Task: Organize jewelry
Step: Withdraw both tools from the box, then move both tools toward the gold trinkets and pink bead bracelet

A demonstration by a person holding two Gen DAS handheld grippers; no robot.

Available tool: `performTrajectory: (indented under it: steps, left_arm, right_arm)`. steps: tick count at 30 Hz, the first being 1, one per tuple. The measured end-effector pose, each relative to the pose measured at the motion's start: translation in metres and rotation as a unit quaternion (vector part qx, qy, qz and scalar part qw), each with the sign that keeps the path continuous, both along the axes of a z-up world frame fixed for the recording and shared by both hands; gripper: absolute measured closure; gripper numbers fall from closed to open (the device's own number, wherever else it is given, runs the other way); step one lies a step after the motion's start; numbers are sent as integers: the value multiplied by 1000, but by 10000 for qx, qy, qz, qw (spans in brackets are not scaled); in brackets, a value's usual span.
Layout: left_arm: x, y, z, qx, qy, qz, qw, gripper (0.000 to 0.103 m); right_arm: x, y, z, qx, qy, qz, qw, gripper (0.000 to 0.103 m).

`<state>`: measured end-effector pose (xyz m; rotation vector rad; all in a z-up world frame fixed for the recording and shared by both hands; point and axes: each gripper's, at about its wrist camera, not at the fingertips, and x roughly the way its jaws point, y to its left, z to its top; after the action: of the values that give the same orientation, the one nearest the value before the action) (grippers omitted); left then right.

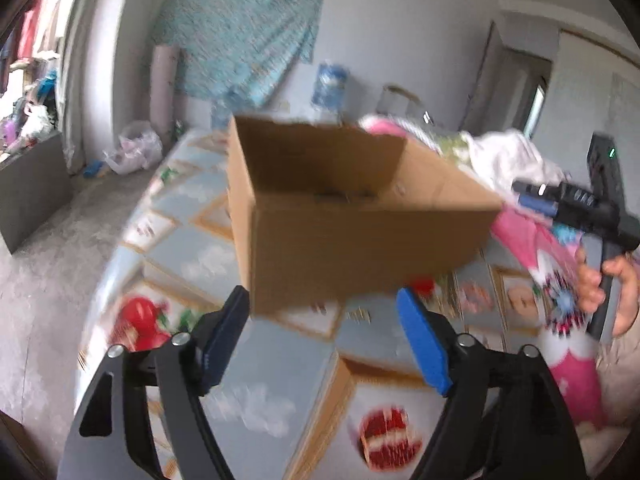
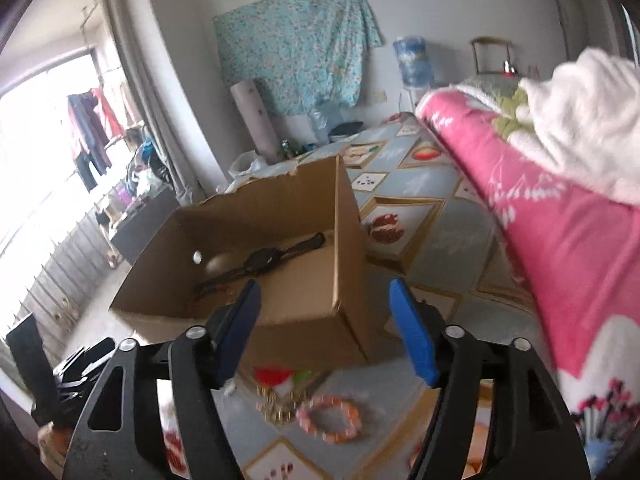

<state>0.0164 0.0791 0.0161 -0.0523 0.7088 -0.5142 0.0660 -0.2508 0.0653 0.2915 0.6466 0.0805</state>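
Note:
An open cardboard box (image 1: 360, 208) stands on the patterned bed cover; it also shows in the right wrist view (image 2: 280, 264). Inside it lie a black wristwatch (image 2: 264, 260) and a pale round item (image 2: 220, 265). A pink and orange bead bracelet (image 2: 330, 418) and a gold chain (image 2: 276, 404) lie on the cover in front of the box, between my right gripper's fingers. My right gripper (image 2: 324, 320) is open and empty above them. My left gripper (image 1: 324, 328) is open and empty, just short of the box's near wall. The right gripper also appears at the right of the left wrist view (image 1: 560, 200).
A pink floral quilt (image 2: 560, 216) with white cloth (image 2: 584, 124) on top is piled along the right side of the bed. A water jug (image 2: 414, 60), a rolled mat (image 2: 256, 120) and a hanging teal cloth (image 2: 300, 40) stand by the far wall. The floor lies to the left.

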Motion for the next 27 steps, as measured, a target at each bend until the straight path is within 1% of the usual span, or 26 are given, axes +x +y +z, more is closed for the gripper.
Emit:
performTrajectory:
  steps: [1, 3, 4, 6, 7, 8, 10, 12, 13, 16, 19, 24, 25, 27]
  left_arm:
    - [-2, -4, -6, 142, 112, -5, 9998, 25]
    - [-3, -15, -24, 616, 339, 124, 9974, 25]
    - [-1, -20, -31, 776, 444, 159, 9959, 25]
    - [2, -26, -41, 881, 604, 152, 9942, 25]
    - [4, -29, -45, 941, 688, 167, 9930, 25]
    - [6, -32, -49, 1029, 734, 184, 9918, 25]
    - [10, -35, -55, 1174, 775, 232, 9898, 19]
    - [11, -39, -59, 1377, 720, 349, 9872, 16]
    - [12, -40, -61, 1428, 701, 393, 9865, 13]
    - [12, -41, -64, 1413, 691, 503, 9863, 5]
    - [13, -39, -65, 1408, 628, 597, 9862, 5]
    - [15, -39, -66, 1431, 644, 587, 9859, 5]
    - [15, -40, -66, 1432, 651, 583, 9858, 5]
    - [15, -40, -65, 1430, 646, 583, 9859, 5]
  right_arm:
    - [-3, 6, -2, -108, 76, 53, 9999, 28]
    - [-9, 20, -15, -402, 421, 154, 9982, 25]
    - [-11, 26, -23, -503, 612, 197, 9967, 24]
    - [-13, 35, -40, -621, 967, 246, 9931, 18]
    - [-13, 38, -49, -624, 1166, 192, 9910, 16]
    - [-12, 38, -54, -605, 1275, 158, 9899, 14]
    - [-14, 39, -65, -598, 1486, 109, 9870, 12]
    - [-15, 47, -73, -790, 1649, 97, 9831, 10]
    - [-17, 52, -76, -921, 1686, 111, 9813, 9]
    - [-20, 60, -84, -1143, 1797, 146, 9770, 8]
    - [-20, 63, -92, -1295, 1972, 96, 9717, 8]
    - [-18, 64, -105, -1448, 2206, 34, 9646, 8]
    - [-19, 63, -108, -1426, 2240, 49, 9641, 8]
    - [-21, 60, -108, -1258, 2197, 52, 9674, 8]
